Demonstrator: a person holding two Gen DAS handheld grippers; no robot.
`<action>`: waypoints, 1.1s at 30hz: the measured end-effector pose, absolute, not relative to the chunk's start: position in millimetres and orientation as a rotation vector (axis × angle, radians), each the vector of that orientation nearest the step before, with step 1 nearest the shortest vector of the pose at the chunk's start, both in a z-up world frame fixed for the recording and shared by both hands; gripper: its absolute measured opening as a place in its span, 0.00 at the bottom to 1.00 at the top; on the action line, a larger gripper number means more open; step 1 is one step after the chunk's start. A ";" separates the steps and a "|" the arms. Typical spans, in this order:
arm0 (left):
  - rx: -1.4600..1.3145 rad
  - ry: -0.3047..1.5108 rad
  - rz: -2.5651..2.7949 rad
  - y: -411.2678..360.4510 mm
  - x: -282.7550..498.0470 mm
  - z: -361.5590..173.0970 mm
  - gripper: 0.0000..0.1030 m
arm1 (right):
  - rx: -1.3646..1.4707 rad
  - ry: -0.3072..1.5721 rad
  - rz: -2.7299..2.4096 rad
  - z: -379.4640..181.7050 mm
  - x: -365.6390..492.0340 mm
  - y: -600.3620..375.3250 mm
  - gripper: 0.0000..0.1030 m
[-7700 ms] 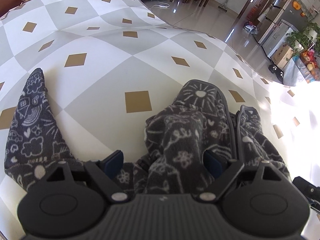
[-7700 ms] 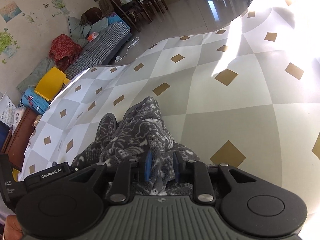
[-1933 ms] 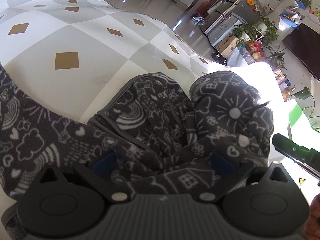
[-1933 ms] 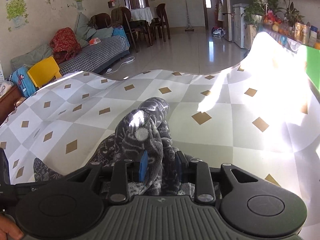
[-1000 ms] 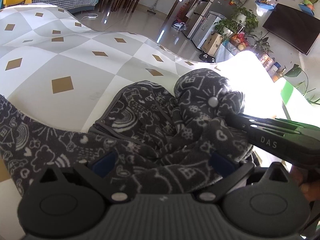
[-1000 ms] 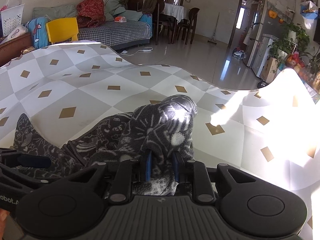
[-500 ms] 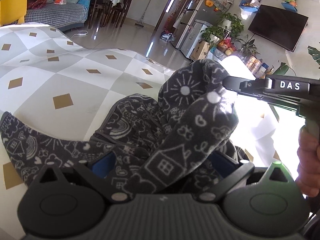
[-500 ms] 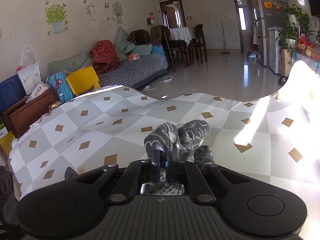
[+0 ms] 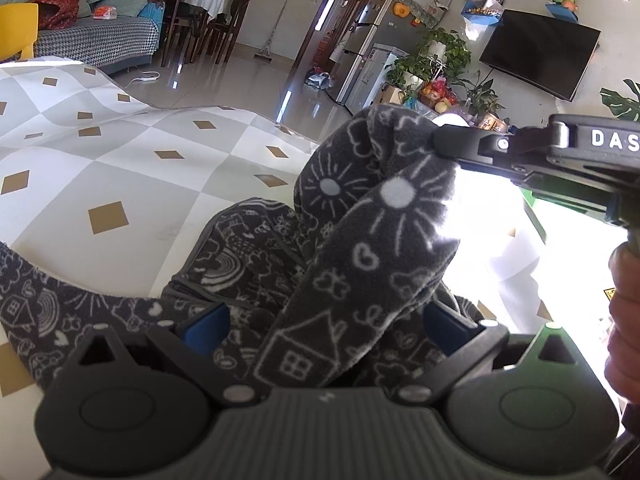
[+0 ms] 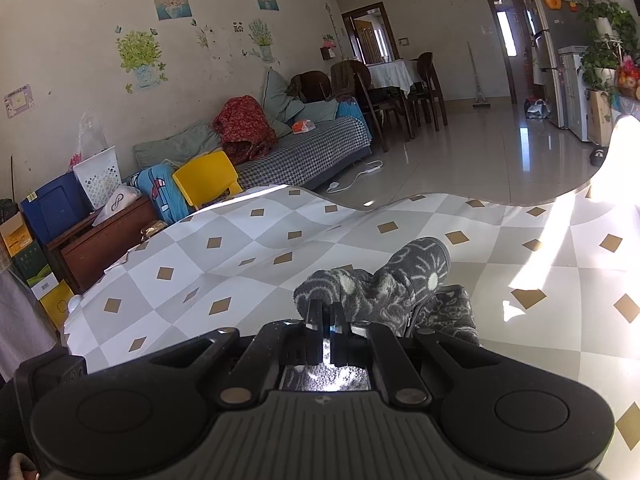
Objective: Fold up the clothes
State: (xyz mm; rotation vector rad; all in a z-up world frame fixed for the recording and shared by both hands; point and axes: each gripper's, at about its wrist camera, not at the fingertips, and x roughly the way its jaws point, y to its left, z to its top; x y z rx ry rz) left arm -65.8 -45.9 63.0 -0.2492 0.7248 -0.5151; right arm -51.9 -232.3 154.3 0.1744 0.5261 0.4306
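Fleece garment (image 9: 372, 264), dark with white doodles, lay bunched lower centre of the left view on the checked table cover (image 9: 132, 168). We judged the step a fold in progress: one end lifted clear. Right gripper (image 10: 325, 322) was clamped on that end; a second earlier its jaws were closing, cloth between them. Left gripper (image 9: 320, 326) stood wide around the cloth, not pinching. Next: carry the end across, lay it flat.

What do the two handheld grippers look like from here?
Both have dark grey ribbed bodies with round side discs and black finger arms. The left gripper has blue pads; the right gripper shows blue pad edges, and white "DAS" lettering in the left wrist view.
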 end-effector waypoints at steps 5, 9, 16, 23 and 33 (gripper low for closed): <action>-0.179 0.764 -0.487 -59.0 -62.2 50.6 1.00 | 0.219 0.524 0.414 154.0 -54.5 -243.3 0.06; -0.161 0.760 -0.491 -63.4 -63.2 47.1 1.00 | 0.254 0.510 0.375 154.1 -56.0 -252.8 0.18; -0.187 0.796 -0.499 -63.4 -57.5 39.3 0.93 | 0.224 0.605 0.244 137.2 -45.8 -258.4 0.24; -0.252 0.820 -0.483 -51.4 -49.8 32.2 0.75 | 0.178 0.779 0.140 105.7 -30.7 -257.9 0.29; -0.266 0.810 -0.461 -46.7 -46.4 32.8 0.59 | 0.143 0.863 0.101 86.4 -24.7 -252.5 0.32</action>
